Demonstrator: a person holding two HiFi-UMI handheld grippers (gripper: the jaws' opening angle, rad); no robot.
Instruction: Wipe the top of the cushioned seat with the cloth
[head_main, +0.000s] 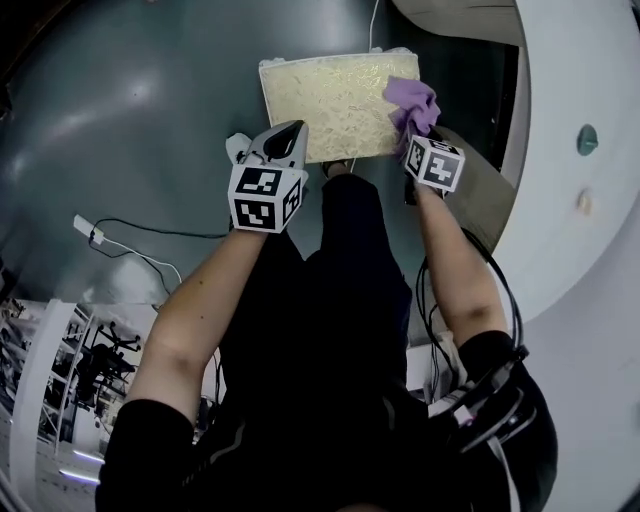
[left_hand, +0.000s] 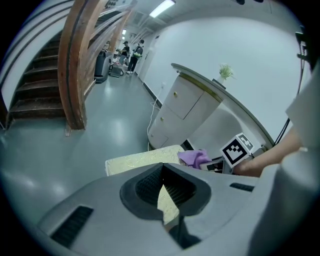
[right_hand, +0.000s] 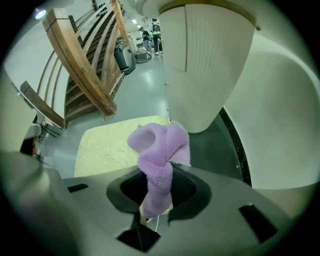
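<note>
Cloth (right_hand: 159, 150), likely soft and light, sits pinched mid-fold in our right gripper (right_hand: 156, 195) over the cushioned seat (head_main: 320, 95). Our left gripper (left_hand: 161, 185) hovers by the seat's near edge, jaws together, empty.

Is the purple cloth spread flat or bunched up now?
Bunched up: the cloth is crumpled into a lump, pinched between the right gripper's jaws.

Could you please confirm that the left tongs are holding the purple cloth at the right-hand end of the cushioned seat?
Not quite: it is the right tongs that hold the purple cloth, and the right gripper view shows it clamped between their jaws. The left tongs hold nothing. The cloth is indeed at the right-hand end of the cushioned seat.
</note>
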